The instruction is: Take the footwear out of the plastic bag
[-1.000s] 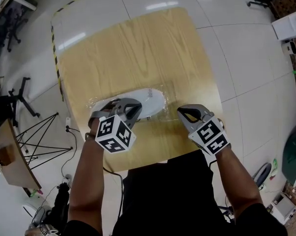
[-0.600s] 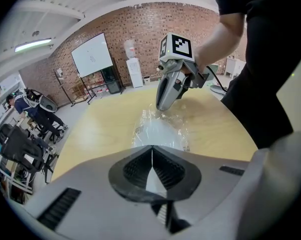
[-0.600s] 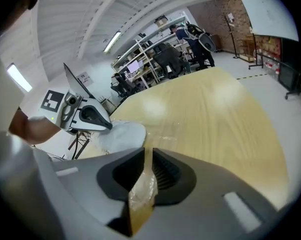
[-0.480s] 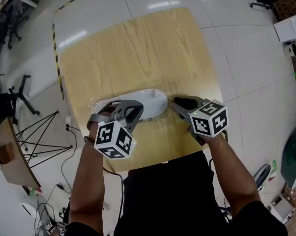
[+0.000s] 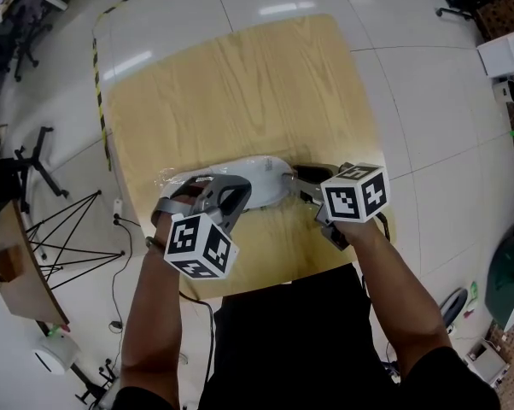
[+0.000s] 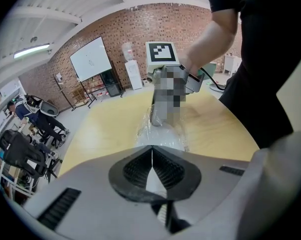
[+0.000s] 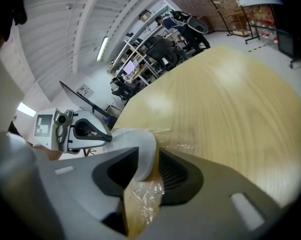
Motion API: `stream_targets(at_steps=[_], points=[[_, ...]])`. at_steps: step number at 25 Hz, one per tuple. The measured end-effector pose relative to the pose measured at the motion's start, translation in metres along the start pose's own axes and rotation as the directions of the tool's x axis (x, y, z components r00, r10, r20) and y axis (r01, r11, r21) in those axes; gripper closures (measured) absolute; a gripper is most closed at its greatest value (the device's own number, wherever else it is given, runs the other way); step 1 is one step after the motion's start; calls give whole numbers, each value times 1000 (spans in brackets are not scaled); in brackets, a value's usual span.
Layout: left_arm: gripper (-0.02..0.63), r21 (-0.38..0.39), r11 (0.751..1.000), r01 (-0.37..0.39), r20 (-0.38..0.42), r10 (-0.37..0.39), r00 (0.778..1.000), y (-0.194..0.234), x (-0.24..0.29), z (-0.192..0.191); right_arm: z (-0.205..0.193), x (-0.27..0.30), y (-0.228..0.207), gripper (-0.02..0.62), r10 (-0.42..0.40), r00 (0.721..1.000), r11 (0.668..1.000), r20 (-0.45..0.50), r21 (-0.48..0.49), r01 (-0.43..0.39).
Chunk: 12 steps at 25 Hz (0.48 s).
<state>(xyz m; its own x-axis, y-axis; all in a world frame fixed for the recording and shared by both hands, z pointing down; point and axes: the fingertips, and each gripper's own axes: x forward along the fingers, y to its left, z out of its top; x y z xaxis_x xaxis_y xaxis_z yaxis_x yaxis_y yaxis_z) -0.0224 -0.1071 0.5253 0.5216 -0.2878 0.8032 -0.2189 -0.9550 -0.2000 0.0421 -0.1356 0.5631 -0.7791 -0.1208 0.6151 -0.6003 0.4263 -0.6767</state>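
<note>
While shoe (image 5: pixel 257 174) sits in plastic bag (image 5: pixel 167 178), table (image 5: pixel 240 84), white box (image 5: pixel 506 54)

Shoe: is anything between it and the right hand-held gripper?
Yes, the bag. The right hand-held gripper has its jaws opening around the end of the shoe, but clear film covers that end and bunches between the jaws, so the pads would meet plastic first. Nothing else on the table intervenes.

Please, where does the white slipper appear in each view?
Head view: slipper, lower centre.
Left gripper view: slipper, centre, beyond the left tool, which is shut on the plastic bag.
Right gripper view: slipper, lower left, between the right tool's opening jaws.
Shared landmark: wooden table.
</note>
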Motion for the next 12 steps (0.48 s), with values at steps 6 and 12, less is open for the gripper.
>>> stream_targets(at_steps=[6, 12], points=[[597, -6, 1000, -4, 0, 4, 1000, 0, -2, -3, -3, 3, 7, 486, -16, 999, 999, -28, -30, 15], [595, -4, 1000, -9, -13, 9, 1000, -5, 1, -7, -6, -3, 10, 500, -13, 1000, 999, -15, -53, 13]])
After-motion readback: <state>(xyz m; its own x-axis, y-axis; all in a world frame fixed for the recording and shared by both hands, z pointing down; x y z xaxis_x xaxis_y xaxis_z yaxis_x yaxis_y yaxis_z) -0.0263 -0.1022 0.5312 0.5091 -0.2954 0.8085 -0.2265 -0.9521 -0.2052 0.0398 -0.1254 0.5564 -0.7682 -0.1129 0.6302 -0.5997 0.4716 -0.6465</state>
